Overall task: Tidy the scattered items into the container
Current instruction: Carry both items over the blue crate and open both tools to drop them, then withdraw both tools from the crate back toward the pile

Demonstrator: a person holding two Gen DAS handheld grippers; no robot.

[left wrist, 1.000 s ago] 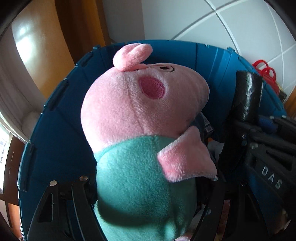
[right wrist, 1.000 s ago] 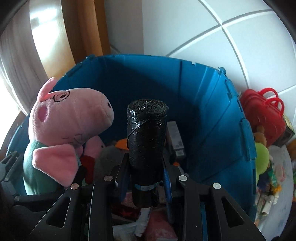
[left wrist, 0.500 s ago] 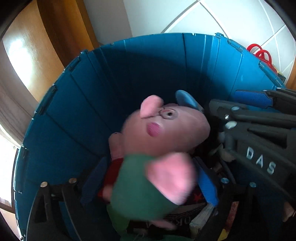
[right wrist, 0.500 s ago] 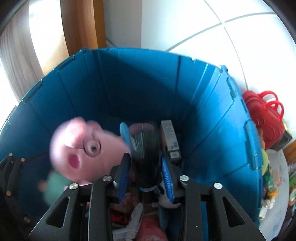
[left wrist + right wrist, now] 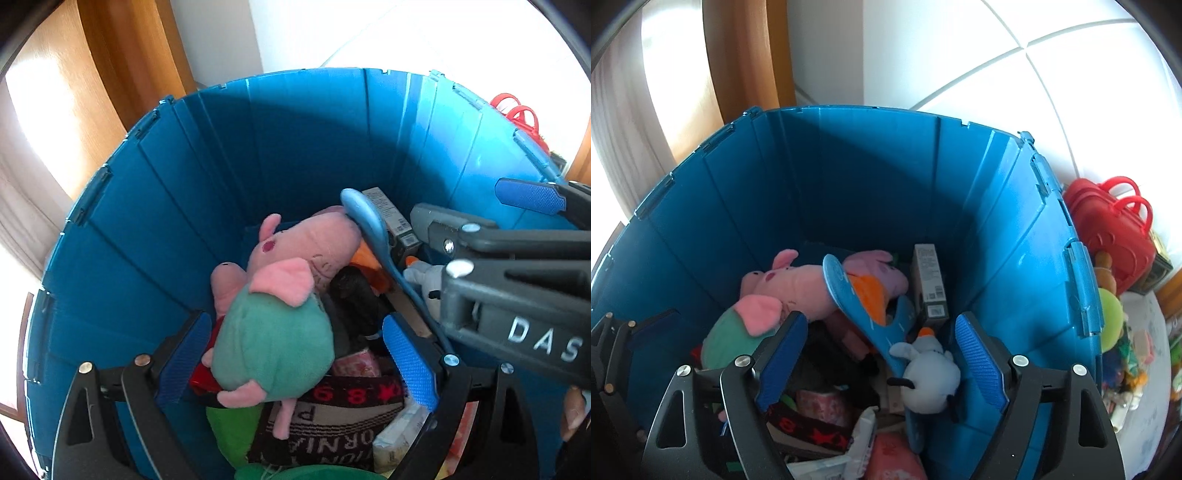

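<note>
Both grippers hang over the mouth of the blue bin (image 5: pixel 155 236), pointing down into it. The left gripper (image 5: pixel 297 363) has its blue-padded fingers (image 5: pixel 408 365) spread wide with nothing between them. Just beyond and partly between those fingers lies the pink pig plush (image 5: pixel 280 310) in its green shirt, resting free on the heap of things inside the bin, head toward the far wall. Beside it, toward the right-hand finger, sits a black roll (image 5: pixel 354 299), lying loose on the pile as well. A patterned cloth with red numbers (image 5: pixel 332 417) sits nearest the left gripper's base.

The right gripper (image 5: pixel 881 358) is likewise spread apart and holds nothing. Between its fingers the pile shows a small pale blue-grey stuffed toy (image 5: pixel 929 373) with an orange nose, close against the right-hand pad. Ahead of it, a flat blue curved piece (image 5: pixel 857 306) leans across the pig plush (image 5: pixel 783 291), with something orange (image 5: pixel 870 299) against it. A grey carton (image 5: pixel 929 282) stands against the bin's far right corner, beyond the right-hand finger.

Outside the bin (image 5: pixel 1015 229), off to the right of the right gripper, a red toy handbag (image 5: pixel 1108 225) sits on the white tiled floor (image 5: pixel 1052 85) among a scatter of small toys, a green ball-like thing (image 5: pixel 1110 314) among them.
</note>
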